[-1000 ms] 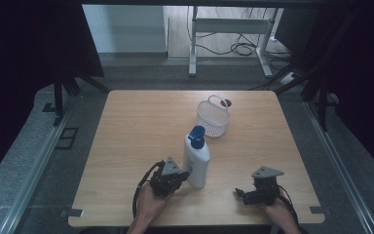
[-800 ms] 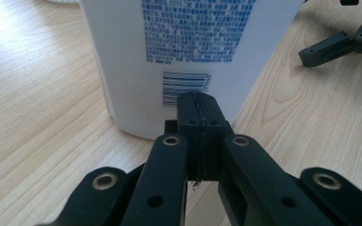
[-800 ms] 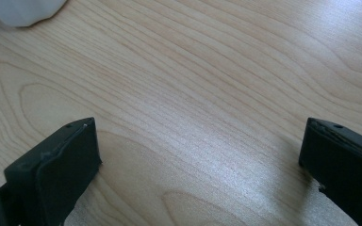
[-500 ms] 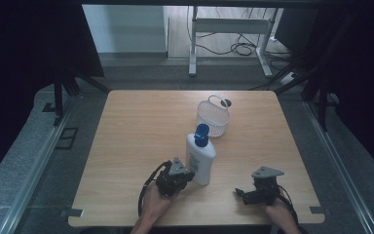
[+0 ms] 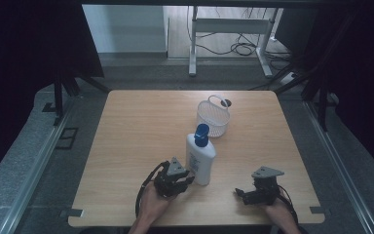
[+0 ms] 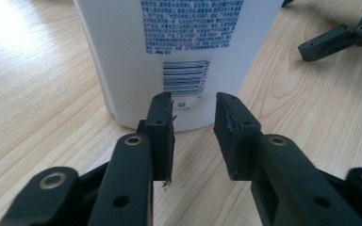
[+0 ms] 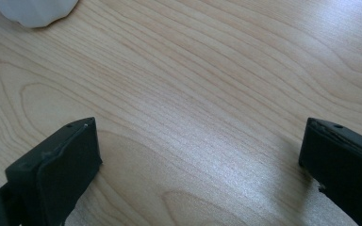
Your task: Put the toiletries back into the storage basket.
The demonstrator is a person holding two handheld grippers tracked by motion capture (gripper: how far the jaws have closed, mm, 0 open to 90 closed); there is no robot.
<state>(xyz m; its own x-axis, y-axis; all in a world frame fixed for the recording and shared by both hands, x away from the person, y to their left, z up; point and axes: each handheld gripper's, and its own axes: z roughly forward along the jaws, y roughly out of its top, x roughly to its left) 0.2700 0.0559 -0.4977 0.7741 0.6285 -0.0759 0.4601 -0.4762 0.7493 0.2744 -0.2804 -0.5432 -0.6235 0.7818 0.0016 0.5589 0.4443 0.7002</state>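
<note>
A white bottle (image 5: 200, 157) with a blue cap stands on the wooden table (image 5: 141, 126), near its front. Its barcode label (image 6: 185, 77) faces my left gripper (image 5: 187, 178). The left gripper (image 6: 193, 113) lies just left of the bottle's base. Its jaws have just been opening, nothing is between them, and the bottle stands just beyond the tips. My right gripper (image 5: 241, 194) rests at the front right, pointing left toward the bottle. In its own view the right gripper (image 7: 198, 136) is wide open over bare wood, with the bottle's base (image 7: 33, 12) at the top left.
A white wire basket (image 5: 213, 117) with a handle stands behind the bottle, toward the table's far side. A small dark object (image 5: 226, 103) lies beyond it. The left gripper view shows the right gripper (image 6: 339, 40) at the upper right.
The bottle has shifted slightly to the right beside the left gripper. Both hands keep their places.
</note>
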